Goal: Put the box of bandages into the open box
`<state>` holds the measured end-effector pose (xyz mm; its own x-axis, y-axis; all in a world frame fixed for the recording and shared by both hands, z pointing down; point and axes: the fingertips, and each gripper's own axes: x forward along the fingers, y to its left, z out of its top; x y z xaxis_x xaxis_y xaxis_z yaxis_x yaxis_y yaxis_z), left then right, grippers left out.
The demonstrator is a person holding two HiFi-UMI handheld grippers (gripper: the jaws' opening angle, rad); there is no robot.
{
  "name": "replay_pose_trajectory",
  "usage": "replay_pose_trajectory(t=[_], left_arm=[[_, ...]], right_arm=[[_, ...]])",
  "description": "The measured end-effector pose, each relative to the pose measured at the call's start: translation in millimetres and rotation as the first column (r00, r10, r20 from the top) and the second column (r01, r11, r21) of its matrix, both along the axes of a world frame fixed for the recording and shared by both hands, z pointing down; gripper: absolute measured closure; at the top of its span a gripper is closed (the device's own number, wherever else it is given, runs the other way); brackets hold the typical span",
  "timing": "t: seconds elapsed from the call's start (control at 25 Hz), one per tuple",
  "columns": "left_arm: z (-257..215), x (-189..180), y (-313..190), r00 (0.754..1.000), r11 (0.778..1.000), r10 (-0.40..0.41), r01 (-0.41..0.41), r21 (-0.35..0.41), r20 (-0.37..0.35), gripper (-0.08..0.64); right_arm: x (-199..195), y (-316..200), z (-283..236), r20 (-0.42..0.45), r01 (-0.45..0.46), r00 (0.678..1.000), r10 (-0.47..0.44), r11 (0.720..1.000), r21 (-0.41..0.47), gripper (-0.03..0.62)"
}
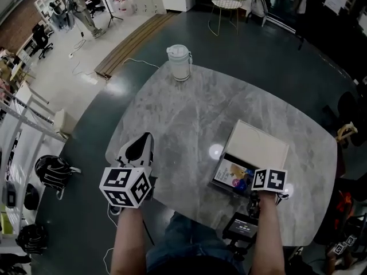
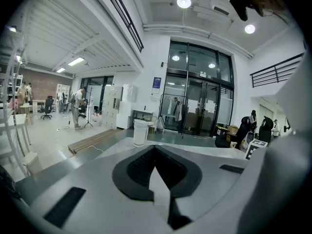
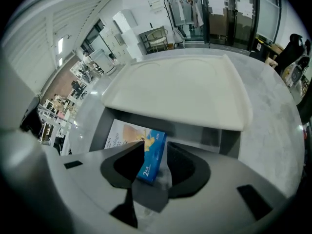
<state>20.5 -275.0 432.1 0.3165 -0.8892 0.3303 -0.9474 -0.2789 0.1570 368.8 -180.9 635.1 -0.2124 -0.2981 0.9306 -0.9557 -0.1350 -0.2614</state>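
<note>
The blue box of bandages (image 3: 152, 155) stands tilted between the jaws of my right gripper (image 3: 152, 146), over the inside of the open box (image 3: 192, 131). A gap shows beside the bandage box, so the jaws are open around it. A printed sheet (image 3: 123, 136) lies inside the open box, and its cream lid (image 1: 258, 145) is folded back behind. In the head view my right gripper (image 1: 253, 186) hangs steeply over the open box's near edge. My left gripper (image 1: 143, 142) is shut and empty, held level at the table's left edge, far from the box.
The grey marble table (image 1: 183, 113) carries a white lidded jug (image 1: 179, 62) at its far end. The person's legs are at the near edge. Dark bags (image 1: 53, 171) lie on the floor at the left. A wire chair (image 1: 226, 4) stands far behind.
</note>
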Motion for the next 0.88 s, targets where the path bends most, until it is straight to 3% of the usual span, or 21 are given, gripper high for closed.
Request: replay_pose_trajectory(t=[0.28, 0.48, 0.88], left_arm=[[-27.1, 3.0, -7.9, 1.0, 0.997, 0.0, 0.001, 0.075, -0.014, 0.548], [-46.2, 3.0, -9.0, 0.999, 0.993, -0.001, 0.005, 0.122, -0.039, 0.548], [-82.3, 8.0, -13.1, 0.998, 0.975, 0.031, -0.019, 0.22, -0.055, 0.548]], right_arm=[[3.1, -23.0, -33.4, 0.015, -0.01, 1.0, 0.008, 0.995, 0.103, 0.442], [-0.8, -37.8, -66.9, 0.029, -0.016, 1.0, 0.011, 0.983, 0.185, 0.485], [-8.6, -67.7, -144.4, 0.032, 0.017, 0.999, -0.032, 0.924, 0.381, 0.551]])
